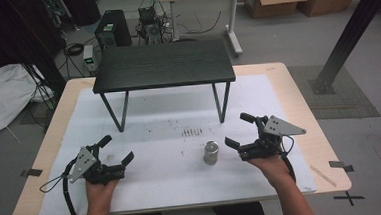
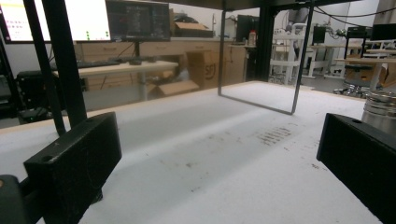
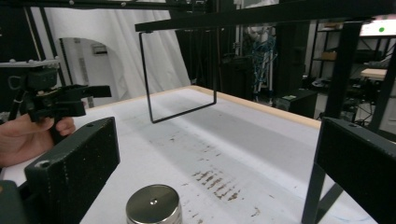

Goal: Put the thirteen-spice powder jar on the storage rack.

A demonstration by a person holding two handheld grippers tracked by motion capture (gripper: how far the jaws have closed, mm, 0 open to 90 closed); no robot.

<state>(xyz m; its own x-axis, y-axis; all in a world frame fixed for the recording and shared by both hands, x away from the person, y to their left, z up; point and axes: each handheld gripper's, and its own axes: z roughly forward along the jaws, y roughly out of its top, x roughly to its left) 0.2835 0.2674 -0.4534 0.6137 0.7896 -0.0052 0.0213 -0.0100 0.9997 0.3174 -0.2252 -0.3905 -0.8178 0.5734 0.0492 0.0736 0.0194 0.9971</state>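
Right tool (image 1: pixel 239 131): nearest the lens at 5 o'clock of the surface, jaws spread wide, nothing held, aimed toward 9 o'clock.
Left tool (image 1: pixel 117 148): at 7 o'clock, likewise wide open and empty, resting low on the mat.
Metal weight (image 1: pixel 211 153): small silver cylinder, upright near 6 o'clock on the white mat (image 1: pixel 170 139), just beside the right tool at its 9 o'clock; seen close below in the right gripper view (image 3: pixel 153 204), ahead of the jaws and not yet between them.
Black stand (image 1: pixel 163 64): low, wire-legged, at 12 o'clock, well apart from the weight.
Step in hand: judged a reach for the weight with the right tool.
Doing it well: jaws kept wide; approach level and low; cylinder centred between both pads before closing; grip on the side wall below the cap; closure slow, to avoid tipping or nudging it along the mat.
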